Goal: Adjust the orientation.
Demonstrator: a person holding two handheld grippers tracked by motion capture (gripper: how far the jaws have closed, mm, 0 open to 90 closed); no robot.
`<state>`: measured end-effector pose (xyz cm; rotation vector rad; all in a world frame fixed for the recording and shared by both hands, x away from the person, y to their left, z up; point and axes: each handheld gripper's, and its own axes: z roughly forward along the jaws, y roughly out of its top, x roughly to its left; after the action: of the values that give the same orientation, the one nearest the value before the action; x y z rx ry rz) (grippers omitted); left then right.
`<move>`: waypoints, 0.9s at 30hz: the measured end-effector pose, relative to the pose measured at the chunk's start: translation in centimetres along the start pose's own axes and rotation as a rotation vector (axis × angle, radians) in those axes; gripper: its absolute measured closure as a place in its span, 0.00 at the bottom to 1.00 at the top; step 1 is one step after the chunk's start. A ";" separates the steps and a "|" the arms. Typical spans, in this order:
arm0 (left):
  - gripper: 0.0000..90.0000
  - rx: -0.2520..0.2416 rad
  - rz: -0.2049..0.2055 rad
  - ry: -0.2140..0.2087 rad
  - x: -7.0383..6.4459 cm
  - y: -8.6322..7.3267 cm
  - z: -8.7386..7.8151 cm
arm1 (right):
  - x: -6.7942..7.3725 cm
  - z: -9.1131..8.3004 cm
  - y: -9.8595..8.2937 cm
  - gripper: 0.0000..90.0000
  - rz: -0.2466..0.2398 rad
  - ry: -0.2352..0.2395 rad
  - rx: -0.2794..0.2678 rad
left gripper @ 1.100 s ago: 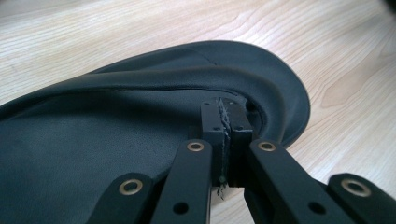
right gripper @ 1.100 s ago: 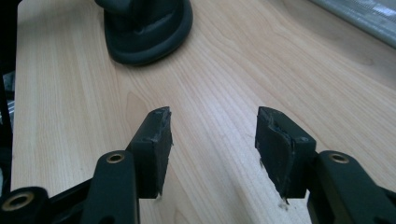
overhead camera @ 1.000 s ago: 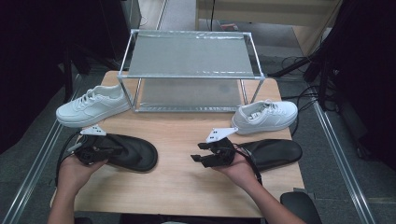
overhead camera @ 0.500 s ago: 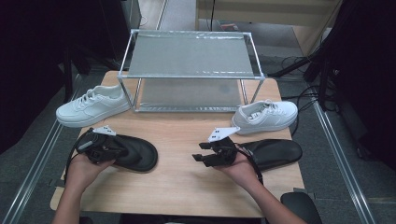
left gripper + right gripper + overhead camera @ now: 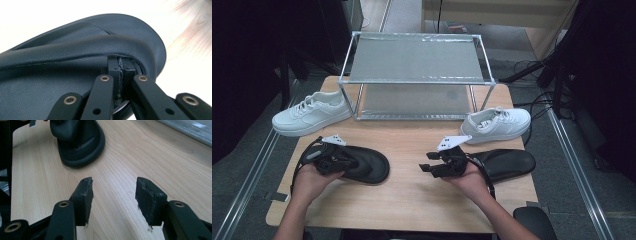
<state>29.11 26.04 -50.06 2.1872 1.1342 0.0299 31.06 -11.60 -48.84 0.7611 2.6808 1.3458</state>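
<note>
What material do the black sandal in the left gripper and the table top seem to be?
Black sandal: probably faux leather or rubber, matte, with fine grain and a stitched seam along the strap. Table top: light wood or laminate, smooth, with straight grain lines.

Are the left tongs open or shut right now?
Shut: the left tongs have both jaws pressed together on the black sandal's strap.
</note>
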 end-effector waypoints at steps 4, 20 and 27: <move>1.00 0.002 0.011 -0.020 -0.5 0.7 0.7 | 0.0 -0.1 -0.1 0.55 0.002 -0.007 0.004; 1.00 0.041 0.079 -0.072 -3.1 3.4 3.7 | -0.4 -1.9 -1.2 0.58 0.092 -0.026 -0.033; 1.00 0.056 0.062 -0.099 -4.4 4.5 5.1 | -0.7 -2.4 -1.7 0.58 0.106 -0.063 -0.036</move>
<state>31.21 18.20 -50.34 2.2465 1.0229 -0.0835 30.35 -14.57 -48.77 0.9371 2.5942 1.3644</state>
